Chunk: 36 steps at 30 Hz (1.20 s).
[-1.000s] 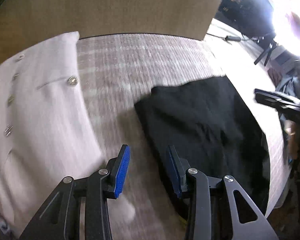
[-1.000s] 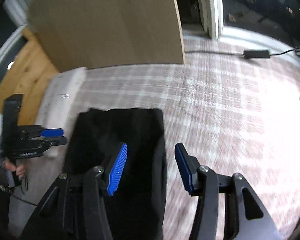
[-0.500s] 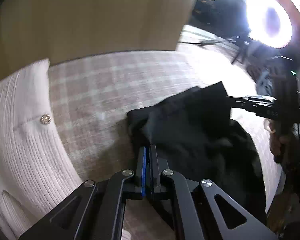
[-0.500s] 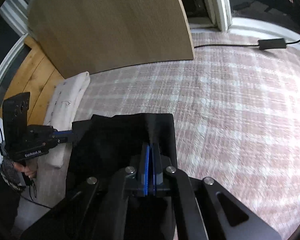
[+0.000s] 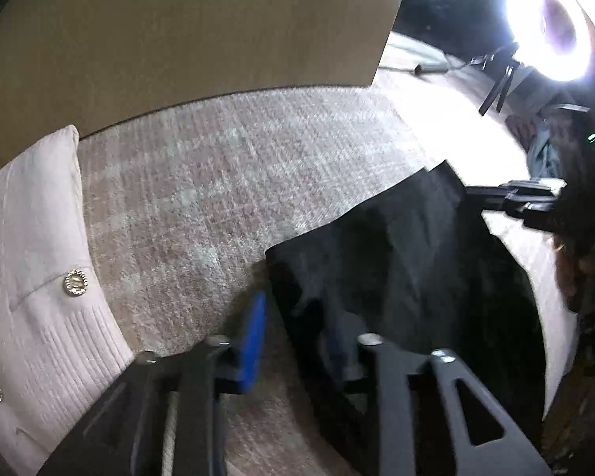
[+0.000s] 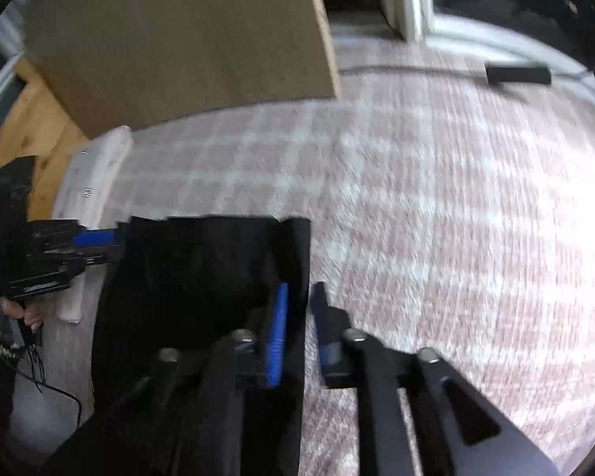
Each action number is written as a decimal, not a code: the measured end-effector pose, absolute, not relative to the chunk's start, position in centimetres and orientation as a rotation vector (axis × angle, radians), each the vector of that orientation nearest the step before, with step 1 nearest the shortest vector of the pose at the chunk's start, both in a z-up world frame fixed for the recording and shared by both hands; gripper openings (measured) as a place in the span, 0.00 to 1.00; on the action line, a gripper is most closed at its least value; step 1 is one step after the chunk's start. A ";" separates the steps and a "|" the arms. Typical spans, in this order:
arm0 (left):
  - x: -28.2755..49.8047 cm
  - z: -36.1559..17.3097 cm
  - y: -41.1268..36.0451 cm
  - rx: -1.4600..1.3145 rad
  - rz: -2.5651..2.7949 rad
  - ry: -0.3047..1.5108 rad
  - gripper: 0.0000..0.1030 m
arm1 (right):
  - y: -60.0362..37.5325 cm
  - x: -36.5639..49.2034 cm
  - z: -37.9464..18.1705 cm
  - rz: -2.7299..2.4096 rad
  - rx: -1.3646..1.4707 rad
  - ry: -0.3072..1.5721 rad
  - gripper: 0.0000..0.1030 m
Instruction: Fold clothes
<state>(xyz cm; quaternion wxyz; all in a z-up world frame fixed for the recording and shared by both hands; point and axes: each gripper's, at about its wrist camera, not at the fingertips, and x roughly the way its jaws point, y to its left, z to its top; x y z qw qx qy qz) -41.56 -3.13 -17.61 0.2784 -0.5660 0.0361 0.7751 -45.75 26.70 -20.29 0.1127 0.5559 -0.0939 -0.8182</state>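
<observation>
A black garment (image 5: 408, 261) lies folded on the plaid cloth; it also shows in the right wrist view (image 6: 202, 269). My left gripper (image 5: 293, 333) is open, its jaws apart astride the garment's near left edge. My right gripper (image 6: 299, 317) is open too, astride the garment's right edge. Each gripper shows in the other's view: the right one (image 5: 527, 202) at the garment's far corner, the left one (image 6: 79, 246) at its left corner. Both views are blurred.
A white knitted cardigan (image 5: 31, 277) with metal buttons lies folded at the left, also seen small in the right wrist view (image 6: 95, 170). A brown board (image 5: 186, 31) stands behind the cloth. A ring light (image 5: 551, 27) glares at the right. A cable and power brick (image 6: 515, 73) lie at the back.
Both grippers were shut on the black garment's edges half a second ago and have now opened, letting the garment go. The garment has dropped flatter onto the cloth.
</observation>
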 end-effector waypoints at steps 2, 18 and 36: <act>-41.6 -17.1 -3.1 -1.495 2.100 0.109 0.45 | 26.9 -45.6 -20.1 -2.400 1.584 -0.298 0.43; -38.9 -15.5 -0.8 -1.323 1.945 0.144 0.05 | 24.8 -45.2 -20.0 -2.294 1.480 -0.147 0.17; -36.3 -15.8 -1.3 -1.295 1.986 0.358 0.07 | 22.7 -46.0 -20.1 -2.199 1.385 -0.146 0.26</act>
